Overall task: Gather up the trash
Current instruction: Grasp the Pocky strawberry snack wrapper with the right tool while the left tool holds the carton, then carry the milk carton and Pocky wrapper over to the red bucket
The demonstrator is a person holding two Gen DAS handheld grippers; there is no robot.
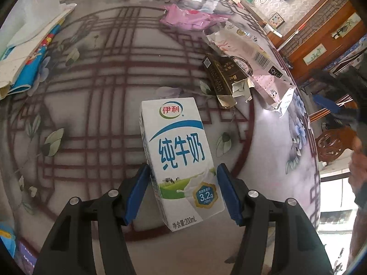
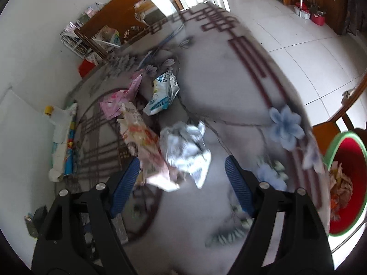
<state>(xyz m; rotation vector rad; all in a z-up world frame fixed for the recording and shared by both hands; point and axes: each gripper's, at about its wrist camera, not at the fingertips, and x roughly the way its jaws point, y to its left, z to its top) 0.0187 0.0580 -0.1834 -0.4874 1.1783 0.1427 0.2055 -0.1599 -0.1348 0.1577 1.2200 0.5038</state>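
A white and blue milk carton (image 1: 181, 158) is between the blue pads of my left gripper (image 1: 182, 192), held tilted above the patterned table (image 1: 96, 96); the pads touch its sides. My right gripper (image 2: 182, 188) is open and empty above the table (image 2: 229, 96), with a crumpled white wrapper (image 2: 185, 151) and a torn pink and orange wrapper (image 2: 142, 142) just ahead of its fingers. A blue and silver snack bag (image 2: 162, 94) and a pink wrapper (image 2: 117, 103) lie farther off. A red bin (image 2: 344, 183) holding trash stands beyond the table's right edge.
In the left wrist view a dark torn box (image 1: 222, 78), a flattened white carton (image 1: 252, 52) and a pink bag (image 1: 188, 18) lie at the far right. Papers and a blue booklet (image 1: 29, 52) lie at the left. A wooden chair (image 1: 332, 144) stands beside the table.
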